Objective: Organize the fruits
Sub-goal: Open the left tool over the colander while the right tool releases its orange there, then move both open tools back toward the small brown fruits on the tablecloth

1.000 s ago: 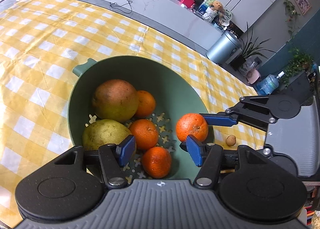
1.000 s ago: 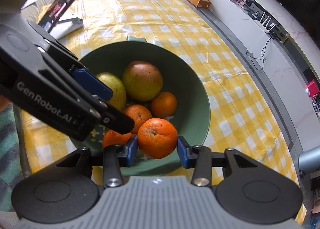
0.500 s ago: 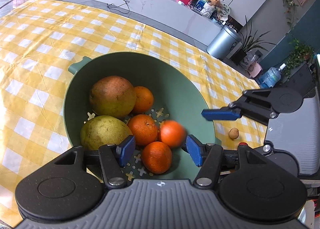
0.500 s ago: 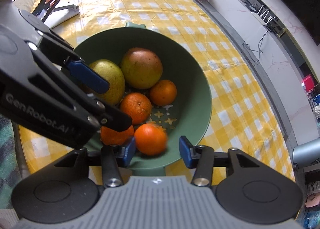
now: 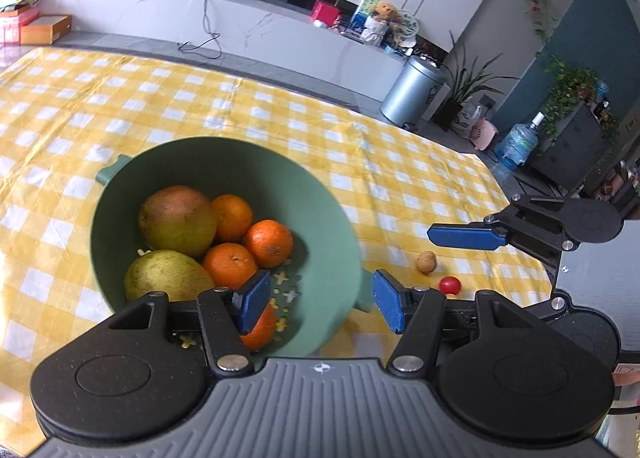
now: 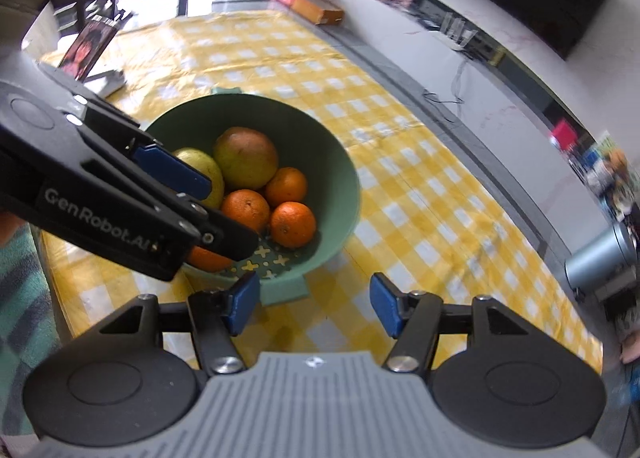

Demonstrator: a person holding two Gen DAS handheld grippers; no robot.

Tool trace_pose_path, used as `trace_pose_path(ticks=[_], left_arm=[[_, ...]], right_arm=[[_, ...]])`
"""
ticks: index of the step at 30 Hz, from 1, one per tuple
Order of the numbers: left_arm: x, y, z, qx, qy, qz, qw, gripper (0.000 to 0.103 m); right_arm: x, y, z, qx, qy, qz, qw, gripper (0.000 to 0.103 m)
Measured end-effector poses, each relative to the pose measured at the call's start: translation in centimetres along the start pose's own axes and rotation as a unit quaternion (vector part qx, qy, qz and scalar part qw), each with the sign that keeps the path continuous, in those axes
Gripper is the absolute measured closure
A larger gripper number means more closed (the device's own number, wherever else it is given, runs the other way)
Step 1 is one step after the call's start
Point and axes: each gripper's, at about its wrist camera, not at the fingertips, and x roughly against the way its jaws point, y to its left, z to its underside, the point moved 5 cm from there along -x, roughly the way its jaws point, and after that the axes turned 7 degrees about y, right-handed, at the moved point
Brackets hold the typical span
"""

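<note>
**Both tools empty above the fruit bowl**

Seemingly done with any carrying, the left tool shows its two blue pads spread wide with nothing between them, seen from the left wrist. It hangs over the near edge of the green bowl, which stands on the bench under a yellow-and-white checked cloth. Inside the bowl lie a large reddish-green fruit, a paler green one just in front of it, and several oranges packed against them (one orange sits partly hidden behind the left pad). Right of the bowl, on the cloth, rest a small brown nut-like thing and a small red fruit, near each other but apart. The right tool reaches in from the right edge, above those two small things; only one blue pad is plain from this side.

From the right wrist, the right tool is also held apart and empty, poised over bare cloth just short of the green bowl. The bowl holds the reddish-green fruit, the paler green fruit and the oranges, touching one another. The left tool crosses in from the left over the bowl's near side, its black arm covering part of one orange; its pads stand apart. A phone on a stand rests at the far left of the bench.
</note>
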Motion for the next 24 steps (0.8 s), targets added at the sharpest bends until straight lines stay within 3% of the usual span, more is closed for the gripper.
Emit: trace_pose_path(ticks=[5, 13, 21, 24], left_arm=[[0.2, -2.6, 0.7, -0.030, 0.002, 0.006, 0.9995, 0.034], [0.0, -6.9, 2.2, -0.079, 0.008, 0.015, 0.9967, 0.033], [-1.1, -10.3, 3.8, -0.118, 0.026, 0.022, 0.9925, 0.033], [-1.6, -11.1, 4.3, -0.124, 0.032, 0.025, 0.9914, 0.033]], right_arm=[[2.0, -1.5, 3.1, -0.080, -0.021, 0.014, 0.996, 0.044], [4.7, -3.6, 8.6, -0.191, -0.043, 0.033, 0.980, 0.044], [5.2, -5.5, 14.5, -0.285, -0.025, 0.045, 0.957, 0.044], [4.9, -6.5, 16.5, -0.310, -0.012, 0.068, 0.948, 0.044]])
